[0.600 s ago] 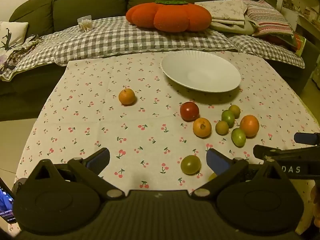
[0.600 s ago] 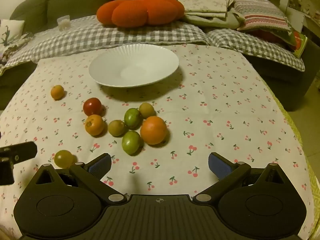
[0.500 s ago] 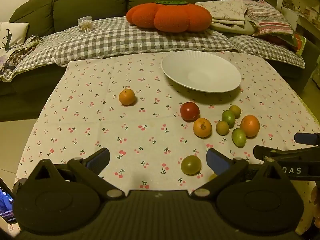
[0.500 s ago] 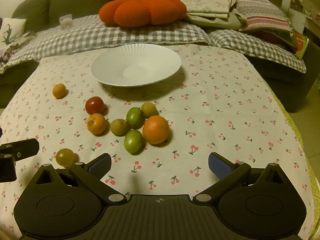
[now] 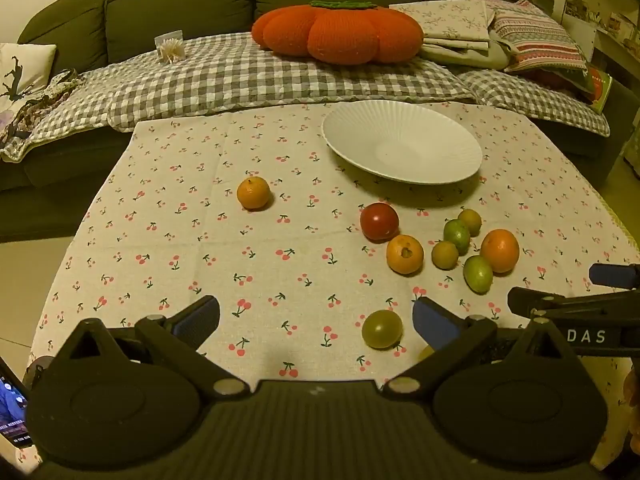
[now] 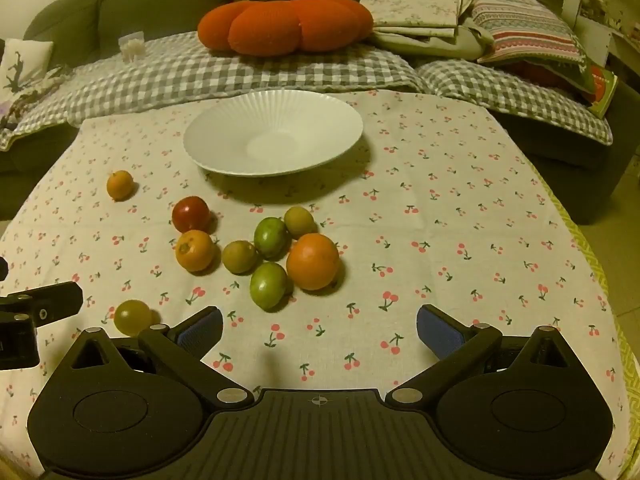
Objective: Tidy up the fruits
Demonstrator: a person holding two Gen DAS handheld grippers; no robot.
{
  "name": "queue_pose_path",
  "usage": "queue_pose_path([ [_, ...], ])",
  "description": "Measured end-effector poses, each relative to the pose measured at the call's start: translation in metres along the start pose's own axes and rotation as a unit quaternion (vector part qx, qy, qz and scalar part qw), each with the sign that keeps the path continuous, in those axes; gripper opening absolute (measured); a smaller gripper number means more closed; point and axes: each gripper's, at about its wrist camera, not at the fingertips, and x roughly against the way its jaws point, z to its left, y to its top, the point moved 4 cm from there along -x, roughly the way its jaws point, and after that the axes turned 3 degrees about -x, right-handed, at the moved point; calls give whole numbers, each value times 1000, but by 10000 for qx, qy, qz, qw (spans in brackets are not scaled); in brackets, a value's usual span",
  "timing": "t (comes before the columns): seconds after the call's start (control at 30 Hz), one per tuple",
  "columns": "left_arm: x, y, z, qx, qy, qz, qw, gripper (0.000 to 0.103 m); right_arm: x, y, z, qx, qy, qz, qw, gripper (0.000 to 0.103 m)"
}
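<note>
An empty white ribbed plate (image 5: 402, 142) (image 6: 274, 132) sits at the far side of the table. Several fruits lie loose in front of it: a big orange (image 6: 313, 261) (image 5: 499, 250), a red tomato (image 6: 191, 213) (image 5: 379, 221), an orange tomato (image 6: 195, 250), green and brownish small fruits (image 6: 271, 237), a yellow-green fruit (image 5: 381, 328) (image 6: 132, 317) near the front, and a small orange (image 5: 253, 193) (image 6: 119, 185) alone at the left. My left gripper (image 5: 316, 318) is open and empty above the front edge. My right gripper (image 6: 320, 330) is open and empty, just short of the fruit cluster.
The table wears a cherry-print cloth (image 5: 200, 240). Behind it is a green sofa with a checked cover (image 5: 240, 76), an orange pumpkin cushion (image 5: 338, 32) and folded blankets (image 6: 480, 20). A phone (image 5: 10, 408) shows at the left edge.
The right gripper has shifted slightly left and forward, so the fruits sit a little further right in its view. The left gripper has barely moved.
</note>
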Motion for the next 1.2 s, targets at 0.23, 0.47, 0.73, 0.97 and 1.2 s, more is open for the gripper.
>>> queue_pose_path([
  [0.23,0,-1,0,-3,2,0,10000,102,0,0,0,14,-5,3,10000,103],
  [0.47,0,0,0,-2,1,6,10000,102,1,1,-1,17,-9,-8,10000,103],
  [0.73,0,0,0,0,-5,3,10000,102,2,2,-2,8,-13,-12,10000,103],
  [0.97,0,-1,0,-1,-2,6,10000,102,2,3,-3,11,-13,-15,10000,103],
  [1.2,0,-1,0,0,-10,16,10000,102,1,3,-3,11,-14,-15,10000,103],
])
